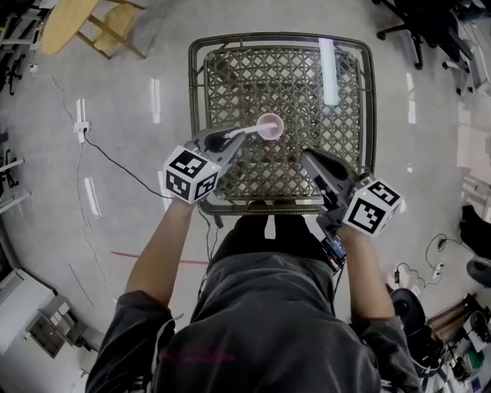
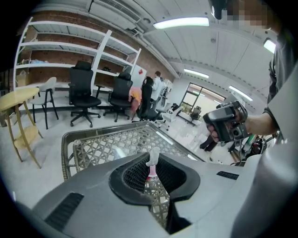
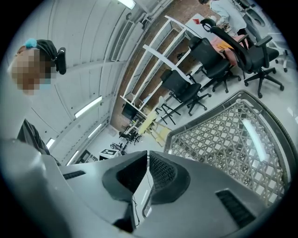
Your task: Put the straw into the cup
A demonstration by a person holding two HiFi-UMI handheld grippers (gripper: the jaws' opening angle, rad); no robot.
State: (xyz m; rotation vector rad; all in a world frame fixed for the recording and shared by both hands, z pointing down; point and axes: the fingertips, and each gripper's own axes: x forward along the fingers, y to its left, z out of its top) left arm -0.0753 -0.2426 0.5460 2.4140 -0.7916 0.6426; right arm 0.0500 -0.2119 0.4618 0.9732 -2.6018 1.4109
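Note:
A small pink cup [image 1: 270, 126] stands upright on the wicker table [image 1: 201, 92], near its middle. A white straw [image 1: 244, 132] runs from my left gripper [image 1: 229, 138] to the cup's left rim; whether its tip is inside I cannot tell. The left gripper is shut on the straw's near end. In the left gripper view the straw [image 2: 153, 158] sticks up between the shut jaws of the left gripper [image 2: 151, 171], with pink of the cup [image 2: 149, 177] just below it. My right gripper [image 1: 308, 159] hovers over the table's front right, shut and holding nothing; the right gripper [image 3: 147, 160] shows its pads nearly touching.
The table has a raised woven rim [image 1: 368, 100] all round. A wooden stool [image 1: 84, 23] stands on the floor at the far left and office chairs [image 1: 414, 23] at the far right. A power strip [image 1: 80, 127] with a cable lies on the floor to the left.

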